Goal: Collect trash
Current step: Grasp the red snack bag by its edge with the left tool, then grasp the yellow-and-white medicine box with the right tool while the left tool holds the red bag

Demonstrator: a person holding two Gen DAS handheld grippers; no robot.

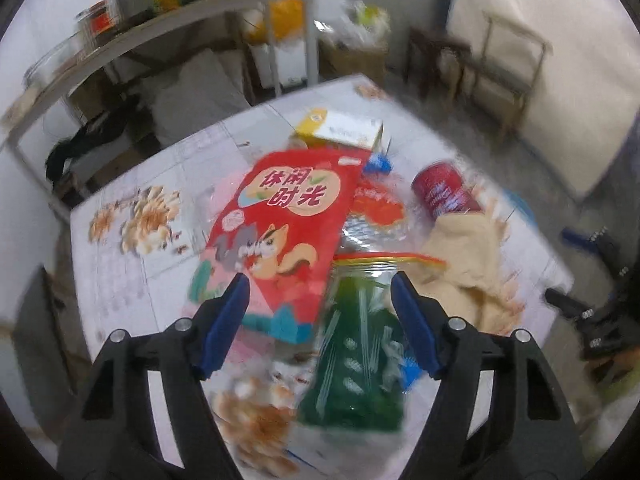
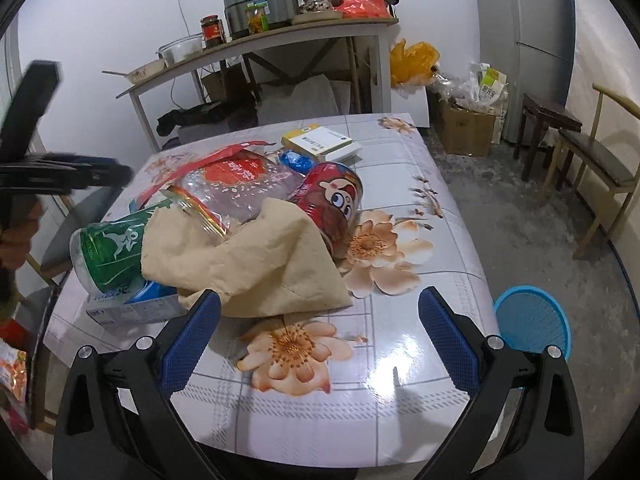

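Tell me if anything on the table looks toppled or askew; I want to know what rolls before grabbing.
Yes. The red can lies on its side, partly under the crumpled brown paper. The green-labelled bottle also lies tipped over a small box. Both could roll when the paper is pulled.

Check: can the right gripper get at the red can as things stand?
Probably not cleanly. The right gripper is open, but the crumpled brown paper lies between it and the red can, covering the can's near end. The can's right flank is bare, so a sideways approach might work.
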